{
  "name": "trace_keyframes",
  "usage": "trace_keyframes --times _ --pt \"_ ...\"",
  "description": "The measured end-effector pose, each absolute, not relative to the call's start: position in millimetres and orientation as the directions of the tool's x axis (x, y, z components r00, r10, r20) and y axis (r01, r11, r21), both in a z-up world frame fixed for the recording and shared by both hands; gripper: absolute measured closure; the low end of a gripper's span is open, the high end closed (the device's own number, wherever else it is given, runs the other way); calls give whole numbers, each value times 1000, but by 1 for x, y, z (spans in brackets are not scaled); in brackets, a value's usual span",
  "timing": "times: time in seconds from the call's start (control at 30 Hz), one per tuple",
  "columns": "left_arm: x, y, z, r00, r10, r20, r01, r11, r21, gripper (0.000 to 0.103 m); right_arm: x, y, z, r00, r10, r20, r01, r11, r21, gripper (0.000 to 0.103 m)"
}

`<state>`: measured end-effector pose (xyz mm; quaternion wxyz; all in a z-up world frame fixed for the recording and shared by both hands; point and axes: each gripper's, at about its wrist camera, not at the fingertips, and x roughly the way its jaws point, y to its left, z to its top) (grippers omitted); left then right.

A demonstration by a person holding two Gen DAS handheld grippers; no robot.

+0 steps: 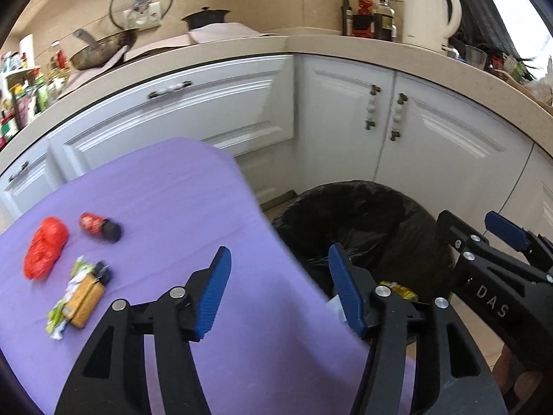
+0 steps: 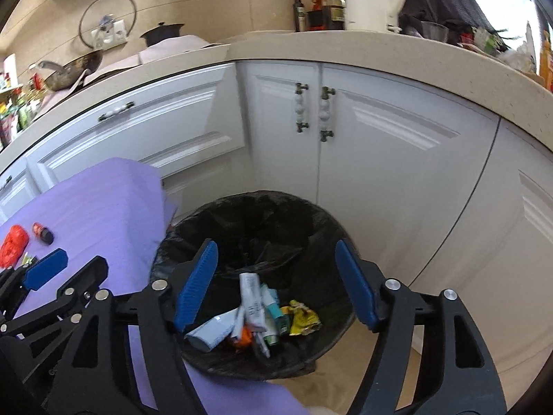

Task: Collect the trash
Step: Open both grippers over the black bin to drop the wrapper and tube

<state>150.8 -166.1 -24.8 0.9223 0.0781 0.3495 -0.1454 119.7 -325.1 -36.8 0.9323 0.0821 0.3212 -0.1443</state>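
My left gripper is open with nothing between its blue pads, over the right edge of the purple table. On the table to its left lie a crumpled red bag, a small red and black bottle and a green-white wrapper with a brown pack. My right gripper hangs open and empty above the black-lined trash bin. Inside the bin lie several tubes and wrappers and a yellow wrapper. Each gripper also shows in the other's view, the right gripper and the left gripper.
White cabinet doors curve round behind the bin under a beige countertop. On the counter stand a white kettle, bottles, a wok and a black pot. Tan floor shows beside the bin.
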Motion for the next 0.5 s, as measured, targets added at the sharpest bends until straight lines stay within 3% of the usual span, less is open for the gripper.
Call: trace_keyframes --times 0.1,0.5 --pt "144 -138 -23 733 -170 -659 283 957 68 41 119 -302 -33 762 -200 -616 291 955 49 23" --pt "118 -17 -5 795 16 -607 75 989 124 34 135 -197 -18 782 -71 -619 123 992 42 21"
